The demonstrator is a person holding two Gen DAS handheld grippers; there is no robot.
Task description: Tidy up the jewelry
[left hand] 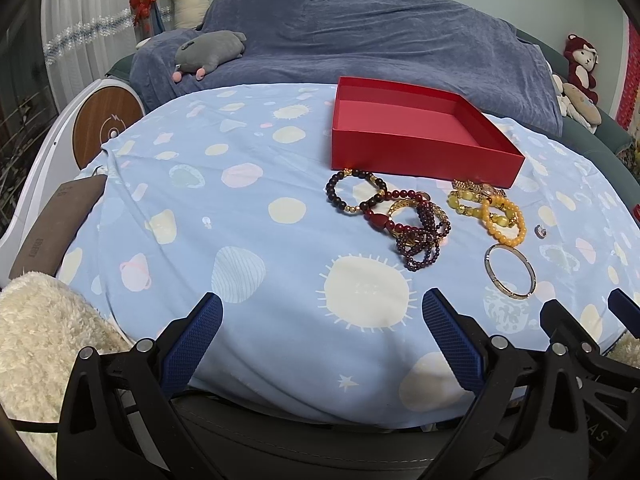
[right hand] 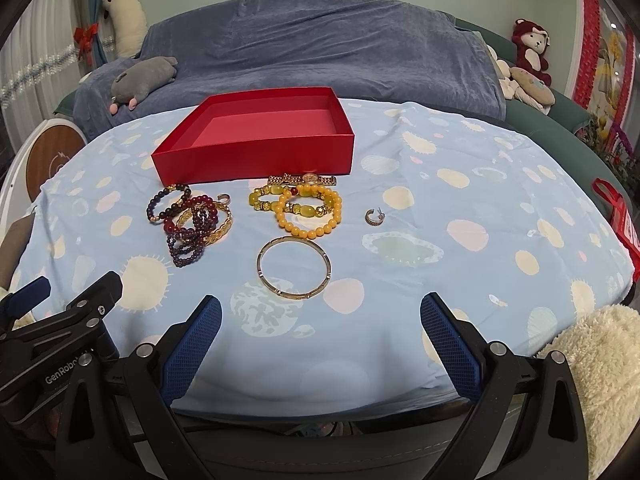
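Note:
An empty red box point(left hand: 416, 128) point(right hand: 256, 136) stands open on the blue patterned cloth. In front of it lie a heap of dark red and brown bead bracelets point(left hand: 404, 220) point(right hand: 192, 220), yellow and green bead bracelets point(left hand: 496, 212) point(right hand: 308, 208), a gold watch point(right hand: 304, 179), a thin gold bangle point(left hand: 510, 272) point(right hand: 294, 268) and a small hoop earring point(left hand: 541, 232) point(right hand: 374, 216). My left gripper point(left hand: 320, 344) is open at the table's near edge, short of the jewelry. Beside it on the right, my right gripper point(right hand: 320, 344) is open just before the bangle. Both hold nothing.
A sofa under a blue-grey throw point(right hand: 320, 40) runs behind the table, with a grey plush point(right hand: 144, 76) and a red monkey plush point(right hand: 530, 48) on it. Fluffy cream sleeves point(left hand: 44, 336) point(right hand: 600, 368) flank the grippers. A red bag point(right hand: 620, 216) hangs at the right edge.

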